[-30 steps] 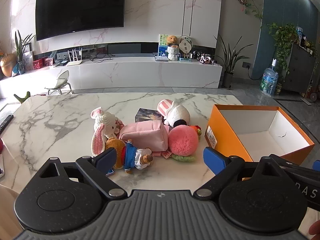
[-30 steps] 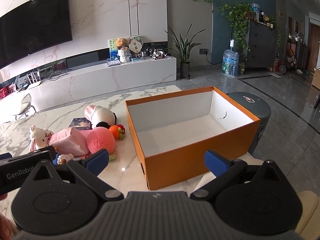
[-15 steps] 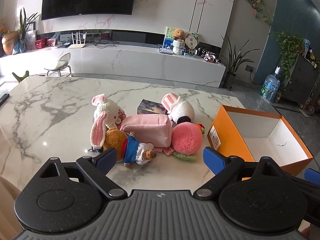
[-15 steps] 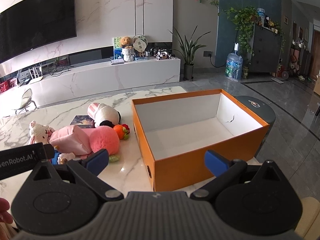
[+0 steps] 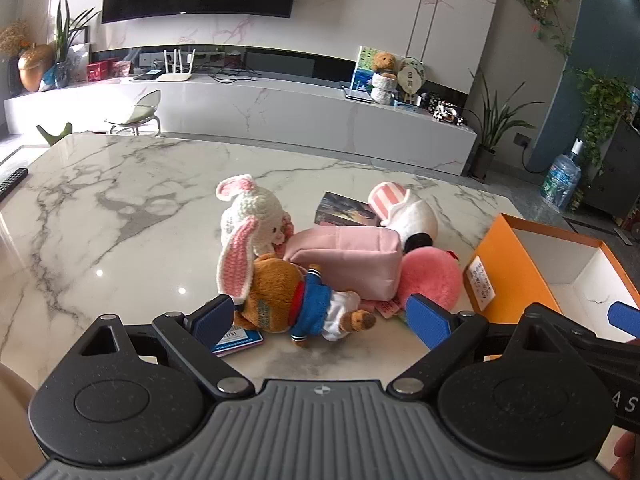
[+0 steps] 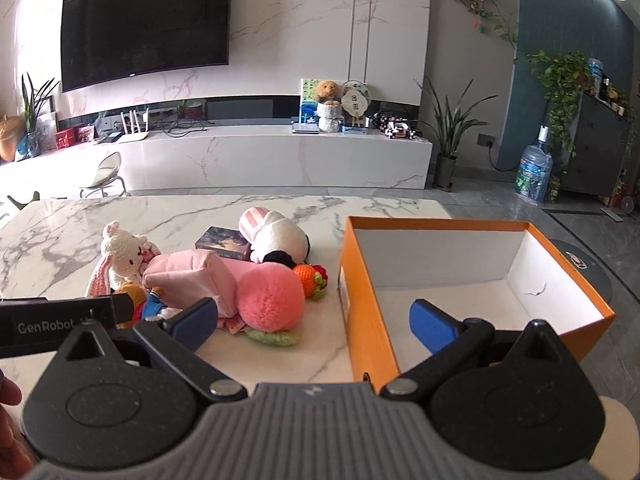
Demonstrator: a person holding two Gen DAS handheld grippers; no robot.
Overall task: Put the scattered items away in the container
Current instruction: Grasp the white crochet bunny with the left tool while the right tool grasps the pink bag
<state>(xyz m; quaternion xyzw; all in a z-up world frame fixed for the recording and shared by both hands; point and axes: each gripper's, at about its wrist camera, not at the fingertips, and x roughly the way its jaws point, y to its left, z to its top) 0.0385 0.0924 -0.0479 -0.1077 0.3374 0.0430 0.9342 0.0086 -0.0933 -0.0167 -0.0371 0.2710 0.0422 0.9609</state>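
Right now the scattered toys lie heaped together on the marble counter [image 5: 120, 216], just left of the orange cardboard box [image 6: 362, 300], which stands open with a bare white inside. At the near edge of the heap a brown plush bear in a blue sailor top [image 5: 296, 304] lies on its side, partly over a small blue card [image 5: 240, 338]. Behind it a crocheted white bunny with pink-lined ears [image 5: 250, 220] leans against a pink fabric pouch [image 5: 348, 258], and a round pink plush peach [image 6: 270, 298] with a green leaf under it sits touching the pouch on the box side. Farther back a white plush with a pink striped ear [image 6: 276, 236] rests by a dark printed box [image 6: 222, 242], and a small crocheted orange fruit [image 6: 306, 276] lies between the peach and the cardboard box. The left tongs [image 5: 320, 316] hang low over the near rim of the counter, their blue-padded jaws spread wide with nothing between them but the bear beyond; one fingertip [image 5: 214, 316] sits just in front of the bear's head end. The right tongs [image 6: 314, 318] are likewise spread wide and hold nothing, straddling the near left corner of the cardboard box, one pad over the peach side and the other over the box's inside. Beyond the counter stand a white marble TV bench [image 6: 260, 156] and a wall-mounted television [image 6: 146, 22].
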